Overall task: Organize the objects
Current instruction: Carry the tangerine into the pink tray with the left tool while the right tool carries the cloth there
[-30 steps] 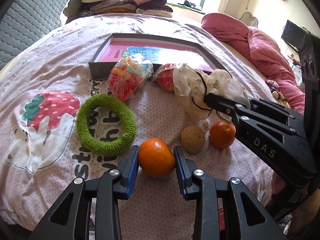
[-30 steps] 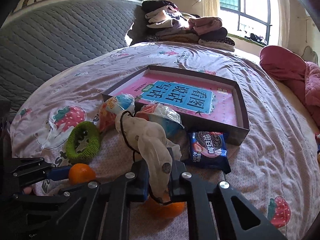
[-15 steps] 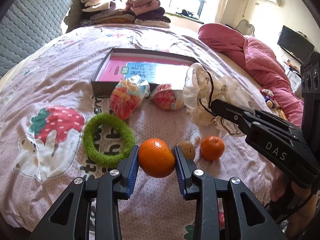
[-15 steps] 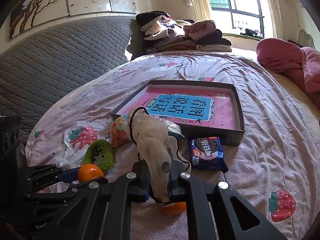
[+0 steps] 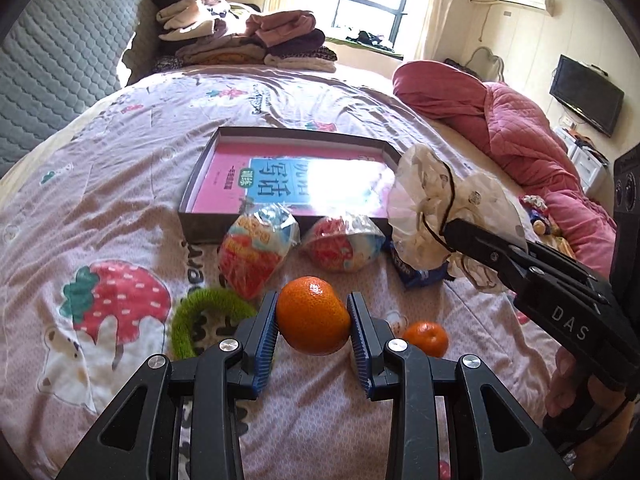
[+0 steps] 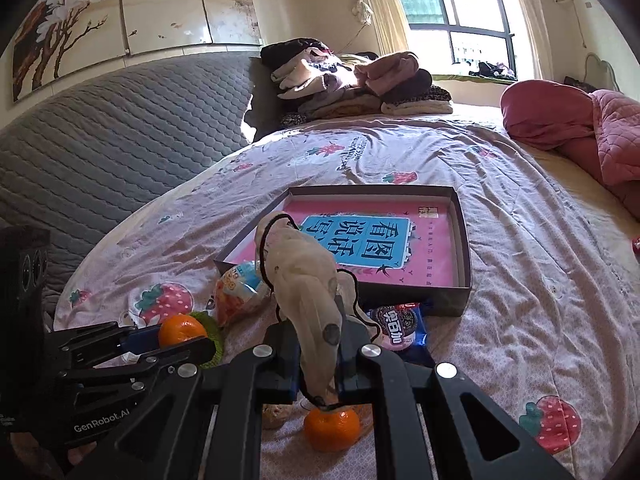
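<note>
1. Oranges first: the left gripper (image 5: 313, 316), low in the middle of the left wrist view, is clamped on a big orange (image 5: 311, 314), its blue pads (image 5: 267, 334) pressed to both sides of the fruit, which is clear of the bedsheet (image 5: 120, 184)
2. Seen from the right wrist view, that same gripper (image 6: 176, 338) comes in from the lower left with the orange (image 6: 181, 329) at its tip
3. The right gripper (image 6: 318, 364), bottom centre of its own view, is pinched tight on a cream cloth pouch (image 6: 304, 276) with a black drawstring; the pouch stands up between the fingers and bulges above them
4. In the left wrist view the right gripper (image 5: 452, 232) reaches in from the right edge, and the pouch (image 5: 424, 208) fans out at its tip in front of the tray's right corner
5. A dark shallow tray (image 5: 202, 176) sits mid-frame on the bed, a pink book (image 5: 296, 178) with a blue label lying flat inside it
6. Just in front of the tray lie two wrapped snacks (image 5: 256, 256), side by side, and a blue cookie packet (image 6: 396, 330)
7. A green fuzzy ring (image 5: 200, 320) lies on the sheet at the lower left, partly hidden by the left gripper
8. A small orange (image 5: 426, 338) rests on the bed to the right of the held one; in the right wrist view it (image 6: 332, 428) shows at the bottom, under the pouch
9. Folded clothes (image 5: 240, 36) are stacked at the top of the frame, and a red quilt (image 5: 500, 120) is heaped at the upper right
</note>
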Demonstrator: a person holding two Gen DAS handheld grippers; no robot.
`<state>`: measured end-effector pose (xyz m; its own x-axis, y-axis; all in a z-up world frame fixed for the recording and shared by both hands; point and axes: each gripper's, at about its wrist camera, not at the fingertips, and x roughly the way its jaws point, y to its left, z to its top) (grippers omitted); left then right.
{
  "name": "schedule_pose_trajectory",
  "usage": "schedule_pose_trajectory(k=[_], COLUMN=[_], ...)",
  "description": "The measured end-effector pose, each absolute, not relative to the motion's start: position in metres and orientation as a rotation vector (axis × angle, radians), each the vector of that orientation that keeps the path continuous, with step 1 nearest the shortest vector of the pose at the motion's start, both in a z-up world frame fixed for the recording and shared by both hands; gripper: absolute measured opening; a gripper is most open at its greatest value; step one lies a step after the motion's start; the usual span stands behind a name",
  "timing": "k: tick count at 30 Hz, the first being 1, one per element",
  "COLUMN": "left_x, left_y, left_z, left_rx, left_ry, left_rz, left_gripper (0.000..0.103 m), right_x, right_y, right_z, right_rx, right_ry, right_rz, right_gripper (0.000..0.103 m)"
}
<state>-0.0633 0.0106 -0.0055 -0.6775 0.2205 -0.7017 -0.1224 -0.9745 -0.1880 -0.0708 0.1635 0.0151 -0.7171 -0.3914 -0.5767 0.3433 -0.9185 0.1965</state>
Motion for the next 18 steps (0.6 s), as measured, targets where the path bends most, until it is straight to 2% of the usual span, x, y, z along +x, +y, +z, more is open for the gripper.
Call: schedule_pose_trajectory(k=[18], left_x=[-0.134], left_y=[-0.007], left_z=[0.006], left_rx=[-1.128], left_ry=[-0.167], left_rz=[2.762], left_gripper=[0.035], right_x=[-0.115], right_y=[0.173], right_z=[0.018], right_rx=[0.904], right_ry=[-0.118], right_rz=[-2.646], right_gripper=[0.012])
